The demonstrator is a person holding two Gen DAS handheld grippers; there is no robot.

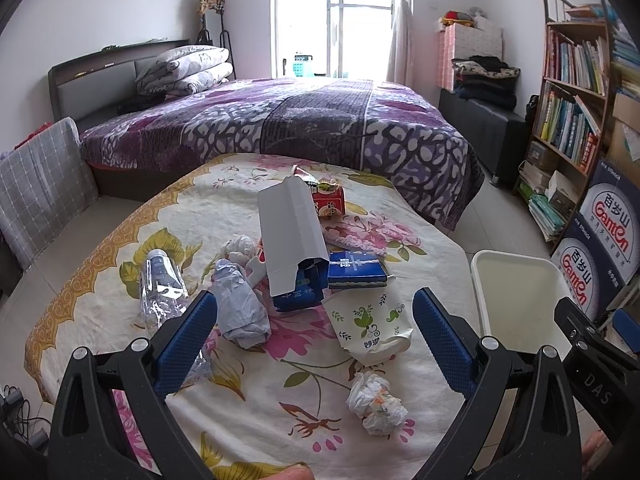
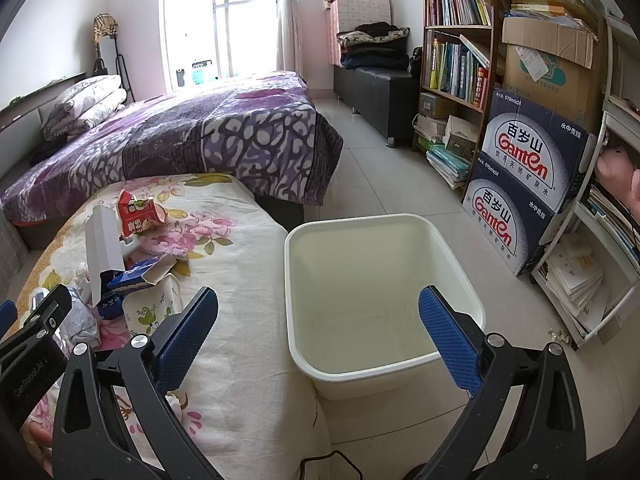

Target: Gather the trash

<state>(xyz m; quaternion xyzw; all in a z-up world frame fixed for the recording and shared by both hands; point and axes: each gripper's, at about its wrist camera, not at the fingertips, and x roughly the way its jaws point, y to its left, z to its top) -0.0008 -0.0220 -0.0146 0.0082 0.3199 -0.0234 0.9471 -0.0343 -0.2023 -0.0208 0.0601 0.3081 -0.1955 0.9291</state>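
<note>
Trash lies on a table under a floral cloth (image 1: pixel 120 236): a crushed clear bottle (image 1: pixel 162 284), a grey crumpled wad (image 1: pixel 240 308), a white open carton (image 1: pixel 290 236), a blue box (image 1: pixel 356 270), a red snack carton (image 1: pixel 330 200), a squashed leaf-print paper cup (image 1: pixel 370 324) and a crumpled tissue (image 1: pixel 376 402). My left gripper (image 1: pixel 314 314) is open and empty above the pile. My right gripper (image 2: pixel 318 310) is open and empty, over the near rim of an empty white bin (image 2: pixel 384 280) on the floor right of the table. The bin also shows in the left wrist view (image 1: pixel 516 292).
A bed with a purple blanket (image 1: pixel 280 120) stands behind the table. A bookshelf (image 2: pixel 456 52) and stacked Ganten water boxes (image 2: pixel 524 184) line the right wall past the bin. A grey cushioned chair (image 1: pixel 40 184) stands at the table's left. Tiled floor (image 2: pixel 380 168) runs between bed and shelves.
</note>
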